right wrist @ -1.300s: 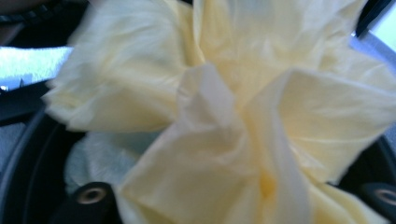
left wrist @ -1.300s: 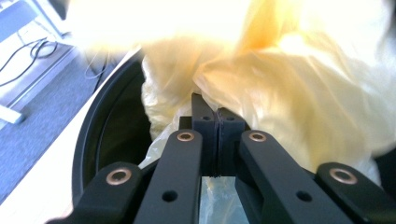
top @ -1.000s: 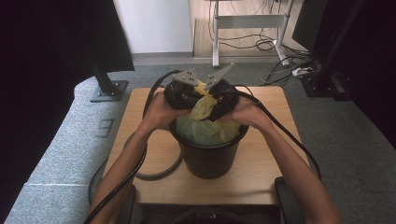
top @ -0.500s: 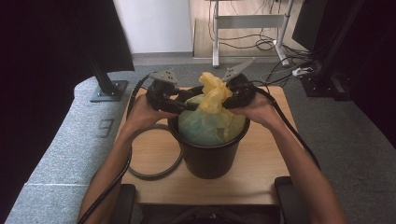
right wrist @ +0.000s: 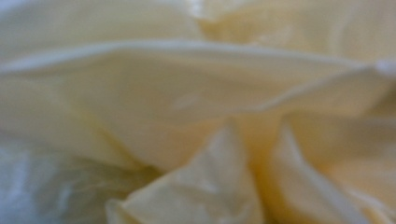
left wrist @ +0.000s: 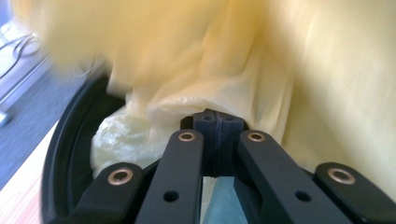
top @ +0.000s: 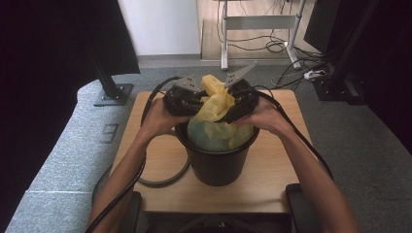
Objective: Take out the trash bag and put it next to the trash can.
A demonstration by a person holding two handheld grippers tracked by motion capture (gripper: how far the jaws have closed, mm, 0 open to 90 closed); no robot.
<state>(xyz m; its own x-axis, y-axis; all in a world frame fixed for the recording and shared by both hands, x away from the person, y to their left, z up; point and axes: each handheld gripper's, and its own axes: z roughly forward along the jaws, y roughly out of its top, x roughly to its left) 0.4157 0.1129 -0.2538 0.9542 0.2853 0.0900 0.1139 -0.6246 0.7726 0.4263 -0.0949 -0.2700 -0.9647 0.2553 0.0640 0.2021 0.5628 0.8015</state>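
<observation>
The yellow bag point(top: 217, 99) bunches between both grippers above the black bin point(top: 216, 162) on the tabletop point(top: 272, 179). The left gripper point(left wrist: 216, 122) has just closed; its jaws meet, pinching thin, crinkled, translucent film. The right gripper point(top: 238, 102) presses into the folds; its jaws have just been opening, and I cannot tell whether they grip.

A thin, crinkled yellow plastic bag point(top: 216, 104) is bunched up between my two sets of jaws, its gathered top rising above them. Its lower part sags beneath my jaws into the round black bucket point(top: 216, 162), standing upright below them.
</observation>
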